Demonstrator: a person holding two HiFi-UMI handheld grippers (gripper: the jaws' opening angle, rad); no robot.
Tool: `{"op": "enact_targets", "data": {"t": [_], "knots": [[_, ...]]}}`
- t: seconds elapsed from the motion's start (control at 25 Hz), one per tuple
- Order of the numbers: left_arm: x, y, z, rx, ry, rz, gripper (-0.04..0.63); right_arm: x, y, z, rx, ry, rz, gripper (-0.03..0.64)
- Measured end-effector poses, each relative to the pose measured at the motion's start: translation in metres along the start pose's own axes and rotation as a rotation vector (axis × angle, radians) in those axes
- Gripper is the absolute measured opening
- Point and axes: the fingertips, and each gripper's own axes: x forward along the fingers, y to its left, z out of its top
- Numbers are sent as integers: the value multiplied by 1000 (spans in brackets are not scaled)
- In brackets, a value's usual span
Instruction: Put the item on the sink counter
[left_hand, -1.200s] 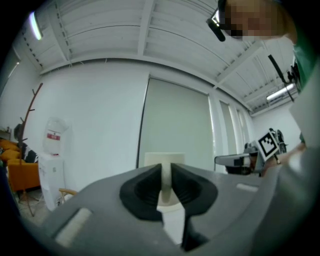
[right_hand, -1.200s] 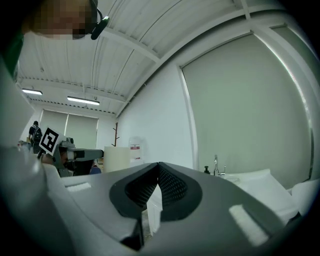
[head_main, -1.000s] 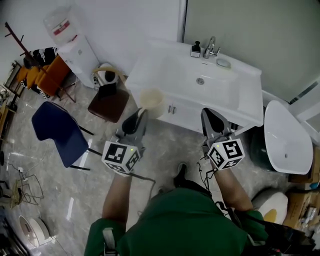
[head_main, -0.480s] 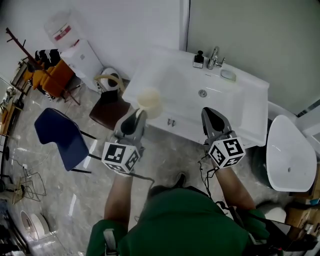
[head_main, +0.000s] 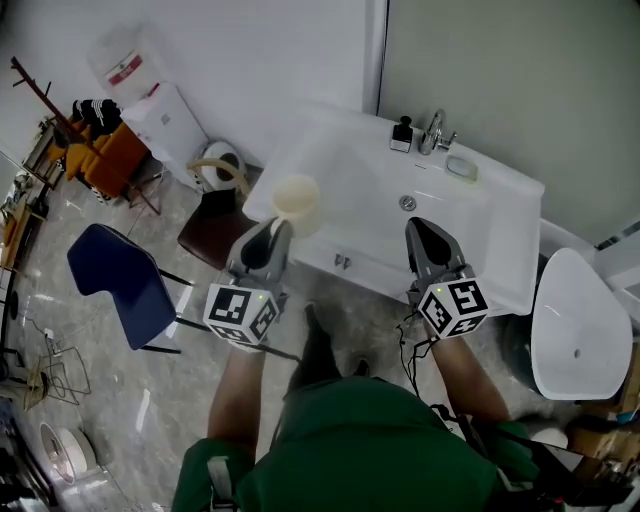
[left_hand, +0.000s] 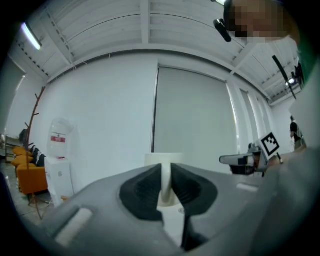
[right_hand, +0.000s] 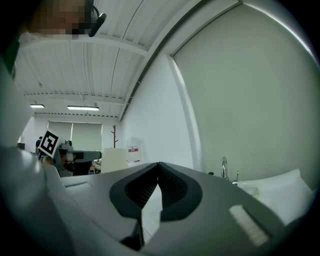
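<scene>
Cup (head_main: 298, 203) sits clamped in left gripper (head_main: 283, 229) above left edge of sink (head_main: 345, 165); right gripper (head_main: 421, 228), clenched empty, hovers over its front.

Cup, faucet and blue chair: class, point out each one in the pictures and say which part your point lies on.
cup (head_main: 298, 200), head view, on its pale side wall below the rim.
faucet (head_main: 436, 128), head view, on the metal spout.
blue chair (head_main: 108, 278), head view, on the middle of its blue shell.
</scene>
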Motion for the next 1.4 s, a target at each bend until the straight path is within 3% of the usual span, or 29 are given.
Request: {"op": "enact_targets", "data": {"t": [1.0,1.4], "knots": [[242,224,-42,-38,60,-151,41,228,-84,13,-40,37,-260,-3],[323,263,-88,-36,114,-111,41,263,-120,-27,4,120,-271,-3]]}}
